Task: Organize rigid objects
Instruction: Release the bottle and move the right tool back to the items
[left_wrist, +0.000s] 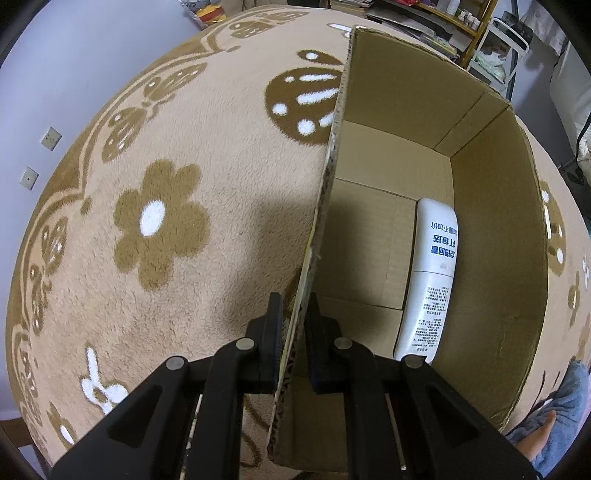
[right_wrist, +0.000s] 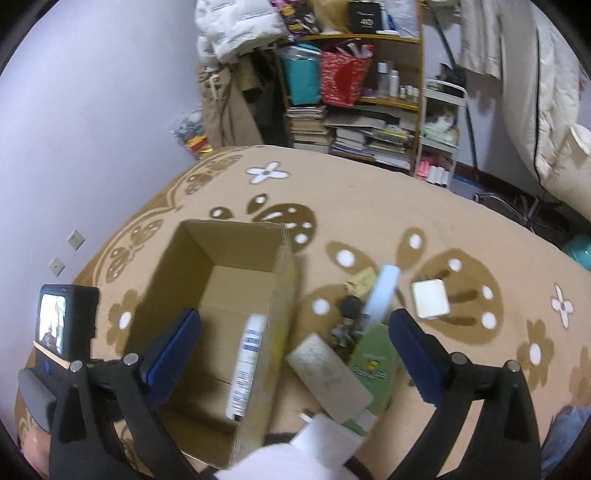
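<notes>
Left tongs (left_wrist: 293, 317) pinching box wall (left_wrist: 325, 192), right tongs (right_wrist: 295, 347) spread wide

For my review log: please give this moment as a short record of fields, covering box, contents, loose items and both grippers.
box: cardboard box, open top, on patterned carpet
contents: one white tube lying along a side wall
loose items: green packet, grey block, white square case, beside the box
left gripper: clamped on box wall
right gripper: wide open, empty

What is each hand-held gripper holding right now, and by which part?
Left hand-held gripper: clamped on the cardboard box, on its side wall's top edge. Right hand-held gripper: wide open, holding nothing.
</notes>
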